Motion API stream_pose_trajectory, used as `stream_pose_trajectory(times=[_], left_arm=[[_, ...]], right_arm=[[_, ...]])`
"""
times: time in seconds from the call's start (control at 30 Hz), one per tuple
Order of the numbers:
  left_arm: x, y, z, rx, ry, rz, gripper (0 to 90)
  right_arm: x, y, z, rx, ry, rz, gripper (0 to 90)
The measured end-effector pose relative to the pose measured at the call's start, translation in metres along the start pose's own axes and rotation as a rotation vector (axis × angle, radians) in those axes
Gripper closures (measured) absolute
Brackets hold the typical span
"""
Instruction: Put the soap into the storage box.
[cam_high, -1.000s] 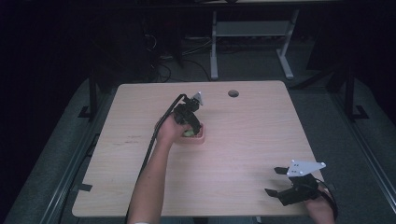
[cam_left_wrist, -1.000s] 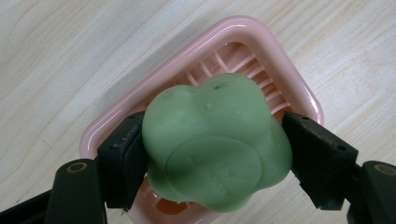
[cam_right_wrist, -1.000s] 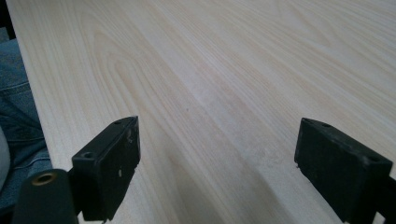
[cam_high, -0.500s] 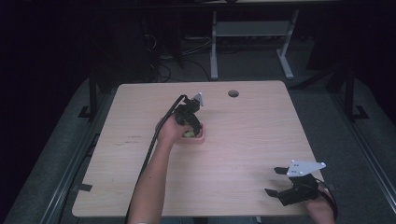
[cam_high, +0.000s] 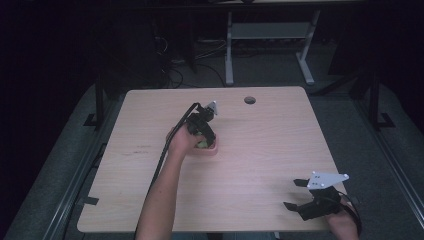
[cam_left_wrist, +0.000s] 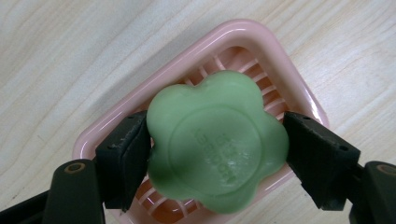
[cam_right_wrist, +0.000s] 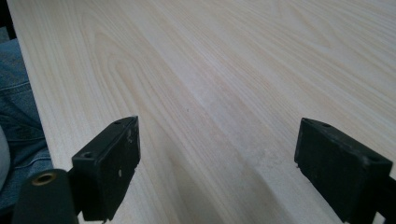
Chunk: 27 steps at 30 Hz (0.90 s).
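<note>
At desk (cam_high: 260, 150) centre, the left tongs (cam_left_wrist: 217, 154) clamp a green flower-shaped soap (cam_left_wrist: 217, 147) over the pink slatted dish (cam_left_wrist: 116, 133); the left gripper view resolves the soap's embossed face. The right tongs (cam_right_wrist: 217, 163) stand wide apart near the desk's front right corner.

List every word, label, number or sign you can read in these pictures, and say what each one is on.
Soap: raised lettering stamped in the round middle of the green, flower-shaped bar; too blurred and low in relief to read.
Pink dish, table and both claws: no text visible.
</note>
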<state>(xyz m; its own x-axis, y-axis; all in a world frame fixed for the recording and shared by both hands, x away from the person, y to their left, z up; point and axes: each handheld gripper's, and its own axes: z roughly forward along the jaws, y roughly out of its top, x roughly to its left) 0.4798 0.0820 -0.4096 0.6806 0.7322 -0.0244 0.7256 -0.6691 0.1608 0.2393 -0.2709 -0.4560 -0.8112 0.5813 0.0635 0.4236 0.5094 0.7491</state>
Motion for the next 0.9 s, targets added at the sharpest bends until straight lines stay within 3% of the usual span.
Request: stream_pose_trajectory(times=[0.53, 0.9], left_arm=[[0.002, -0.014, -0.014, -0.054, -0.015, 0.003, 24.6], [-0.003, -0.021, -0.023, -0.094, -0.016, 0.03, 23.8]], right_arm=[[0.0, 0.0, 0.001, 0.004, 0.0, -0.003, 13.8], [0.001, 0.001, 0.002, 0.008, -0.001, -0.013, 13.8]])
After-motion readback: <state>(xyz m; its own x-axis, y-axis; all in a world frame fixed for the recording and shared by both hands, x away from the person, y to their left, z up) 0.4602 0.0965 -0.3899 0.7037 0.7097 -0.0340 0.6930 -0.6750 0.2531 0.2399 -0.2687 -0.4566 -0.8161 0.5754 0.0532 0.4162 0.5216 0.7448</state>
